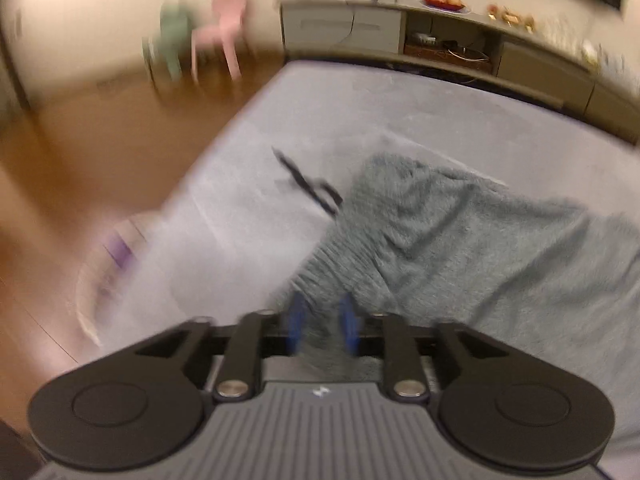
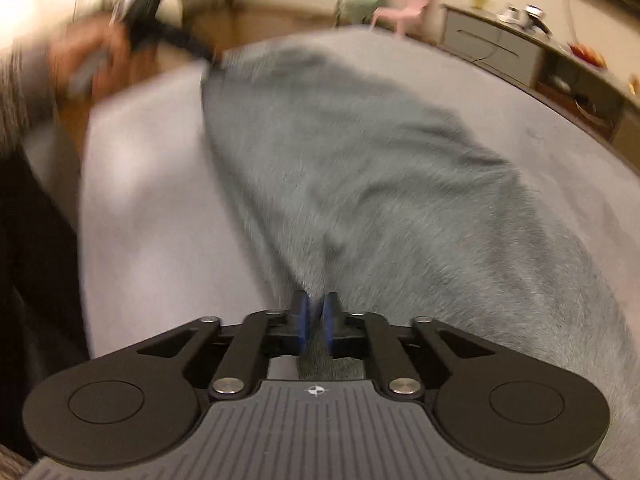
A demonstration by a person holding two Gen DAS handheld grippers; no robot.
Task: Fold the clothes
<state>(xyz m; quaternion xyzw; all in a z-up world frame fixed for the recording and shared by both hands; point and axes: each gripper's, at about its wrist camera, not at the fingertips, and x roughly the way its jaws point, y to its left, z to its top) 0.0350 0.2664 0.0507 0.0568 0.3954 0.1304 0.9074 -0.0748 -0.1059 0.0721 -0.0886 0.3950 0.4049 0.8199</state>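
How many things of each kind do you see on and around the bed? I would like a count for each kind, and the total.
Fuzzy grey-green knitted garment on the grey bed: 1
Tongs with blue pads, left and right, both gripping the garment: 2
Small plastic chairs, pink and green: 2
Long grey sideboard: 1
Total: 6

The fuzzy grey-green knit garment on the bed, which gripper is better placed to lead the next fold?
Probably right. The right gripper has its jaws nearly shut on the fuzzy grey-green knit garment; the left gripper has wider jaws around a ribbed edge.
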